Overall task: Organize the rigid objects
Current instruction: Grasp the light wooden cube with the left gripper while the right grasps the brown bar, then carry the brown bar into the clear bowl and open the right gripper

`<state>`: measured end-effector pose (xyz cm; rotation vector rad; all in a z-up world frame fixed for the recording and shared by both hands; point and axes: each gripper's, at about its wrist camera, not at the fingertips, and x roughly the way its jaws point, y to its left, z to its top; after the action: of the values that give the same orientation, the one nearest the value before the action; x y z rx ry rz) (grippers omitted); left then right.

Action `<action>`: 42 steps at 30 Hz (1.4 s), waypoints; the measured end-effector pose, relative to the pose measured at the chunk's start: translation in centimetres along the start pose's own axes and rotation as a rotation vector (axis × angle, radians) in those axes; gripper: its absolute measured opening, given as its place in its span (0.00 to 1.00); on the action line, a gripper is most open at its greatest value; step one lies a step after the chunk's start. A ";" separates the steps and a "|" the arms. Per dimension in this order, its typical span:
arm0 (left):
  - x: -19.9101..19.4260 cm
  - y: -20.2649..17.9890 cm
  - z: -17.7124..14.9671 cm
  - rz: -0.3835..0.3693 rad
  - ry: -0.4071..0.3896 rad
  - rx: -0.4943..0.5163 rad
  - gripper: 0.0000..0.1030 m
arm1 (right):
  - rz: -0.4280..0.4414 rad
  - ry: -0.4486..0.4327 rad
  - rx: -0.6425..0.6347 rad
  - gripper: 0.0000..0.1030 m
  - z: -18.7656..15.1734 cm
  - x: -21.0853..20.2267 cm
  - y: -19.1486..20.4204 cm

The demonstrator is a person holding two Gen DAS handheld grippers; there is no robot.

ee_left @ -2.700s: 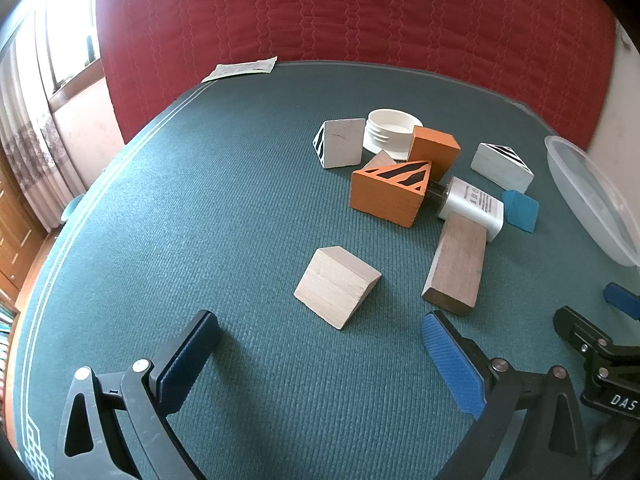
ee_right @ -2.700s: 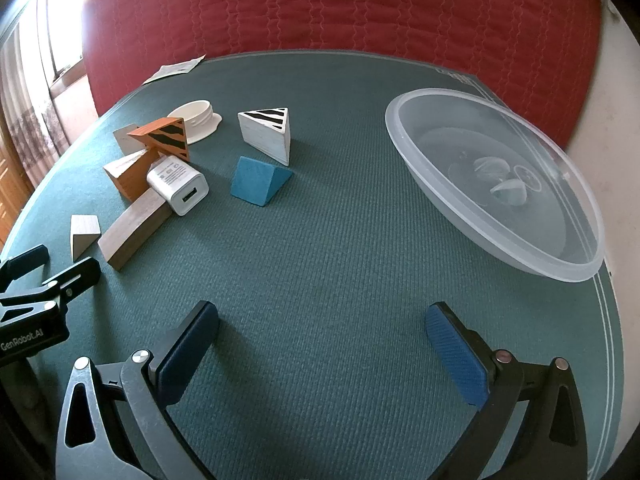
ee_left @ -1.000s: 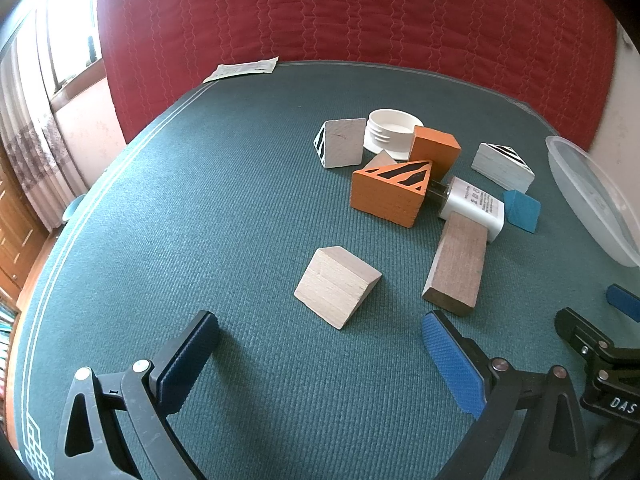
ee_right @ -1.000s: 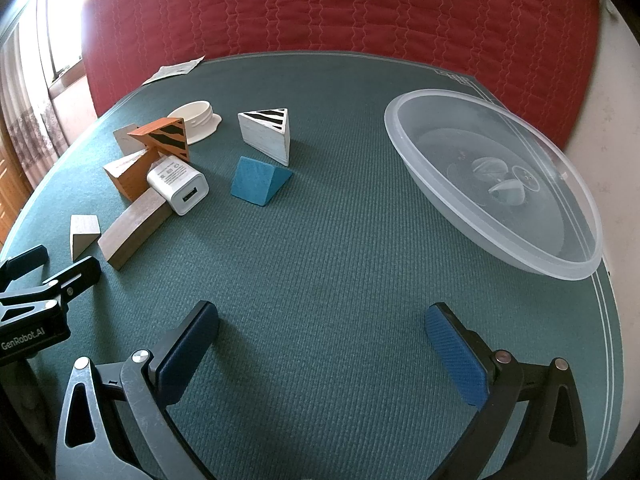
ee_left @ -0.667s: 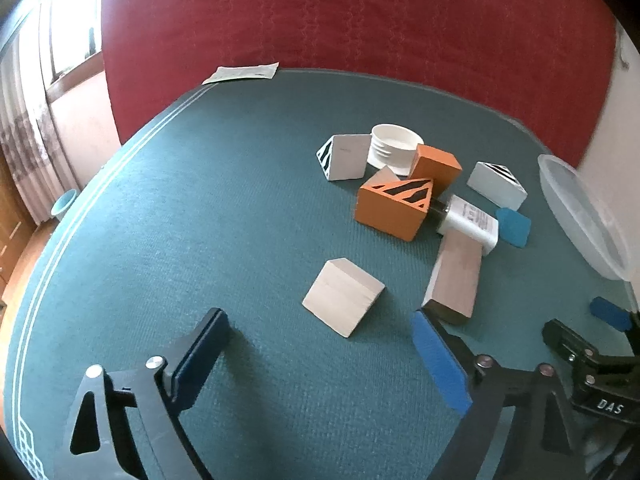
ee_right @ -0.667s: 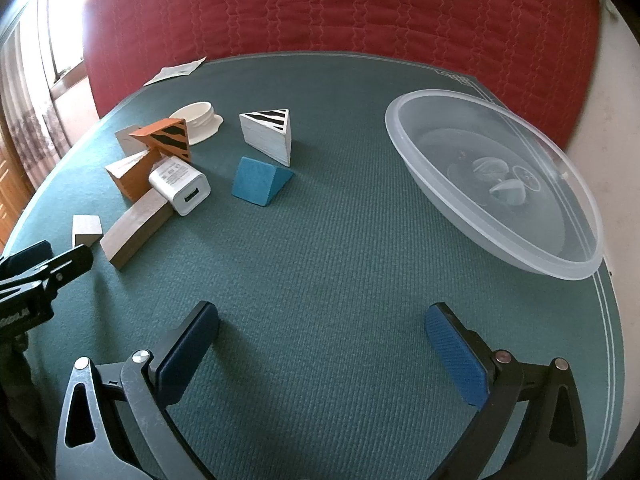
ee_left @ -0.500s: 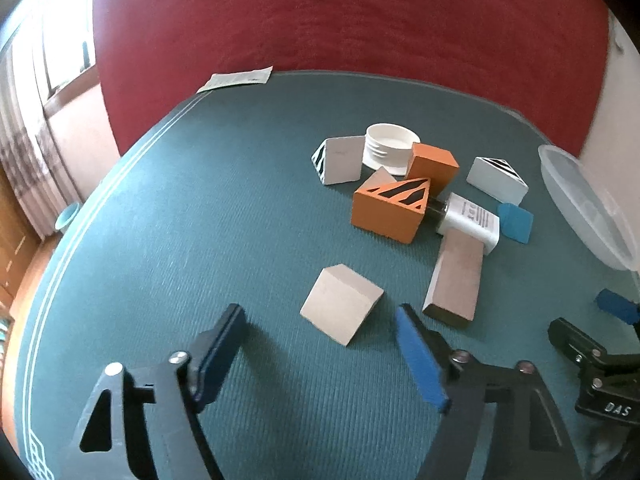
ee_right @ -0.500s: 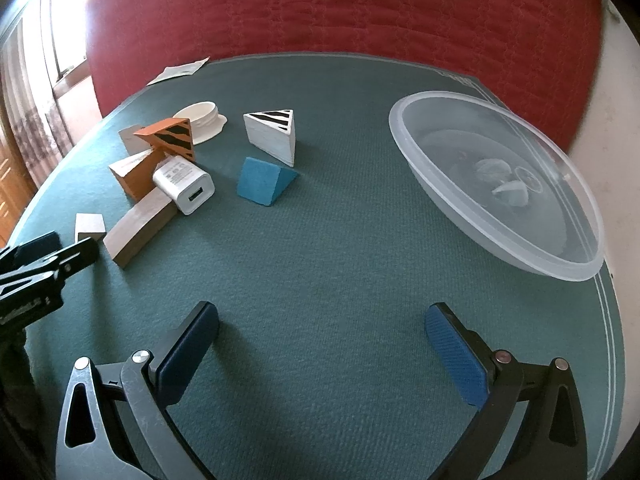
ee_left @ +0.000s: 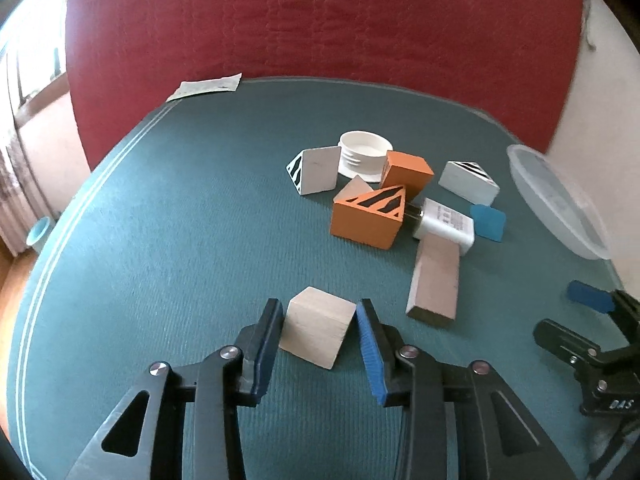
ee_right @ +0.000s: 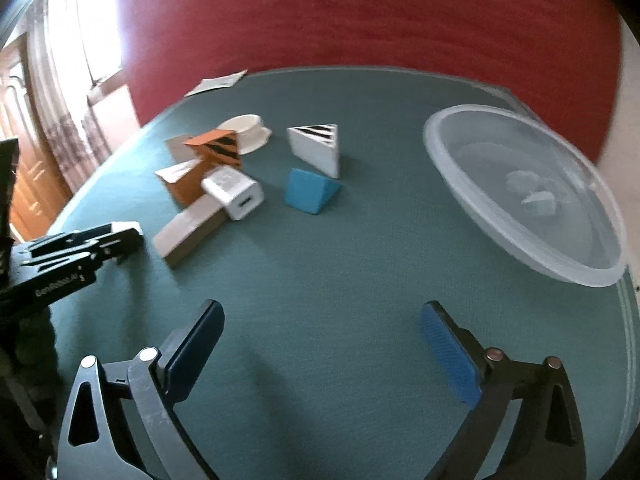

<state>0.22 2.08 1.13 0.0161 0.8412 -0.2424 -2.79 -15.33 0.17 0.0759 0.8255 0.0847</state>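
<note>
Slippage is looking likely: the left gripper (ee_left: 320,344) is closing on the pale wooden wedge block (ee_left: 318,332) lying on the green felt table (ee_left: 180,240), its pads meeting slanted faces, so the block may be squirting out. The right gripper (ee_right: 320,356), jaws wide and beginning to narrow, is hovering over bare felt. The clear plastic bowl (ee_right: 520,196) is reading blurred, its contents indistinct.
</note>
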 end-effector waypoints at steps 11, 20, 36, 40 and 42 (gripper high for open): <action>-2.0 0.6 0.1 -0.021 -0.037 -0.020 0.39 | 0.214 0.023 -0.178 0.90 3.2 2.1 6.1; -2.4 1.7 0.0 -0.002 -0.041 -0.048 0.39 | 0.292 0.073 -0.248 0.81 5.7 6.5 8.4; -1.2 1.9 -0.4 0.020 -0.005 -0.070 0.39 | 0.211 0.038 -0.414 0.63 3.8 5.4 8.9; -1.2 1.6 -0.4 0.023 -0.003 -0.074 0.39 | 0.207 0.031 -0.372 0.63 3.2 4.6 8.3; -1.3 1.5 -0.3 0.025 -0.003 -0.075 0.39 | 0.212 0.028 -0.343 0.63 2.7 3.9 7.7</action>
<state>-0.52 3.80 1.72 -0.0439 0.8465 -0.1876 1.47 -7.40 -0.09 -0.1624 0.8187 0.4261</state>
